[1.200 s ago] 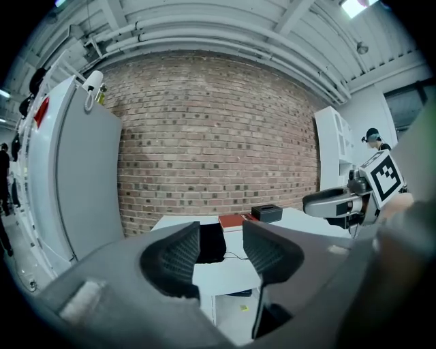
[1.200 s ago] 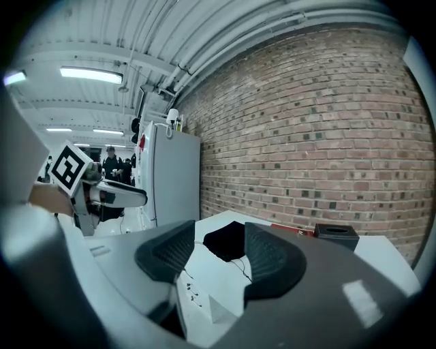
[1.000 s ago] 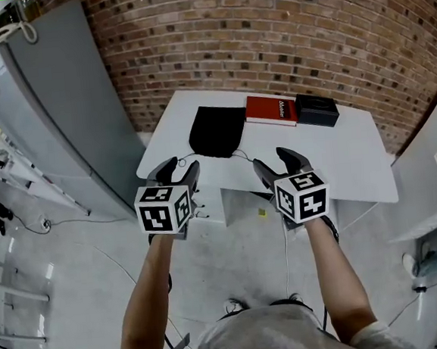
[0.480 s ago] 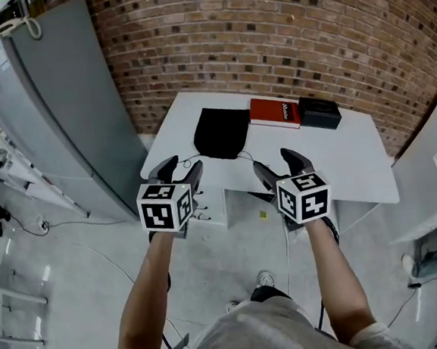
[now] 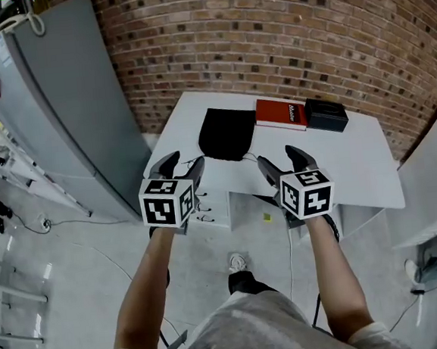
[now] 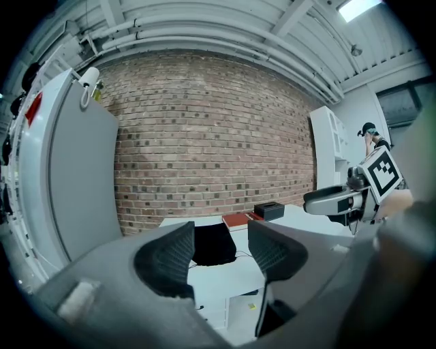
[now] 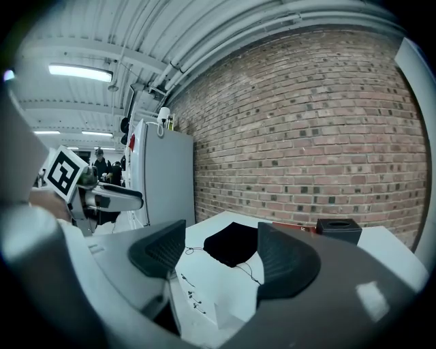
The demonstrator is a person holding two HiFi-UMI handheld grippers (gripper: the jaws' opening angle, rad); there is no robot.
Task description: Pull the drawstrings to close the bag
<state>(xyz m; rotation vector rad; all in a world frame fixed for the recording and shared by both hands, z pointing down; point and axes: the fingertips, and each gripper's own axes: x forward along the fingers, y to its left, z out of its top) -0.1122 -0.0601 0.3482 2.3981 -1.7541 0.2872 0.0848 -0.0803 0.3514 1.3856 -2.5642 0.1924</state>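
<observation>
My left gripper (image 5: 183, 161) and right gripper (image 5: 278, 155) hover with jaws wide apart, both empty. The black drawstring bag (image 5: 226, 133) lies flat on the table (image 5: 354, 165) ahead. I judge it light and limp; grip the thin drawstrings (image 7: 249, 270) at its near edge.

The black cloth drawstring bag (image 5: 227, 133), ahead of both grippers, looks soft and matt, and its thin dark cords (image 7: 251, 271) look like string. The white rectangular counter (image 5: 355, 167) under it is smooth with a slight shine. Beyond the right gripper (image 5: 281, 161), the red book (image 5: 281, 114) has a smooth cover and the black box (image 5: 326, 115) is matt. The pads (image 6: 167, 255) of the left gripper (image 5: 180, 166) are dark, matt and finely ribbed. The red-brown brick wall (image 5: 268, 44) is rough. The tall grey cabinet (image 5: 68, 107) to the left of this gripper looks like smooth painted metal.
</observation>
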